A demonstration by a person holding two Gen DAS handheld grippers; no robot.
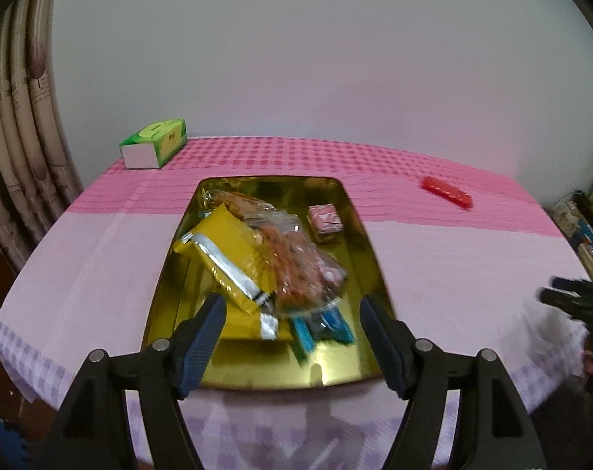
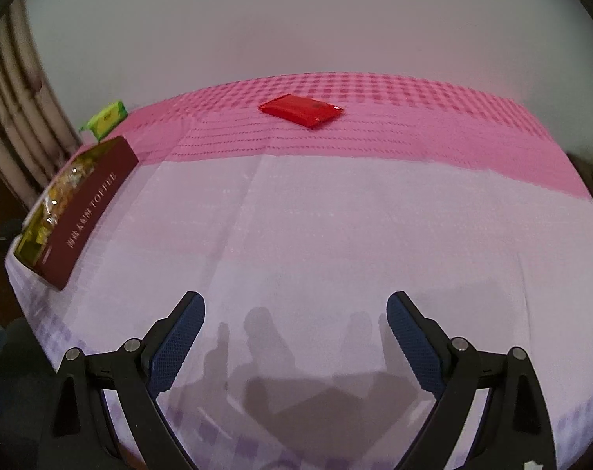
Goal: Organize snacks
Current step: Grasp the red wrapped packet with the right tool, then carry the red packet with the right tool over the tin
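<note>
The left gripper (image 1: 292, 313) is wide open over the gold tin (image 1: 369, 258), holding nothing. The right gripper (image 2: 296, 313) is wide open and empty too. Only its view shows the tin's dark red side.

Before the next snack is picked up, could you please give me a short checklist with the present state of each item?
1. Left gripper open, nothing between its pads: ok.
2. Right gripper open and empty over bare tablecloth: ok.
3. Red snack packet lies alone on the pink checked part of the cloth, outside the tin: not ok, not yet sorted.
4. Gold-lined toffee tin has bare floor on its right side for another packet: ok.
5. Yellow packet and clear cookie bag lie inside the tin: ok.
6. Way from the right gripper to the red packet is bare cloth: ok.
</note>
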